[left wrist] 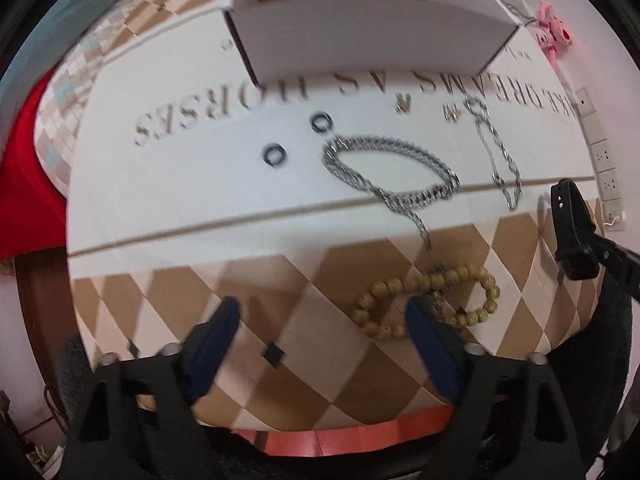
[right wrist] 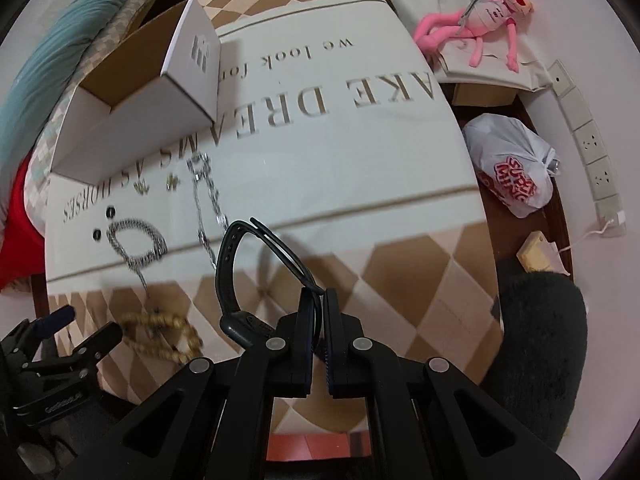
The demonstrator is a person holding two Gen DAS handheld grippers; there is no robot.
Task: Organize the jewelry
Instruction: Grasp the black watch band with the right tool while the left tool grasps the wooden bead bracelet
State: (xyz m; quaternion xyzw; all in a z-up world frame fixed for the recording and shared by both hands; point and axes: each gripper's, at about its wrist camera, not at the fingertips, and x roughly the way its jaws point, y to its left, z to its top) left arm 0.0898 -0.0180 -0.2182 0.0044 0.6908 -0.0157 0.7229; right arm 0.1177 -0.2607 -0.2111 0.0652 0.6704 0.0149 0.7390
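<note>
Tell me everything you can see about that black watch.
The black watch has a matte strap that looks rubbery, with punched holes, and a dark case at its lower end. Its strap arcs up in an open loop. The right gripper is shut on one strap end, above the patterned cloth.

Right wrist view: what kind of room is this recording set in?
Probably a bedroom at home: a teal quilt is bunched beside the table, a pink plush toy lies on folded fabric, and a tied plastic shopping bag sits nearby.
</note>
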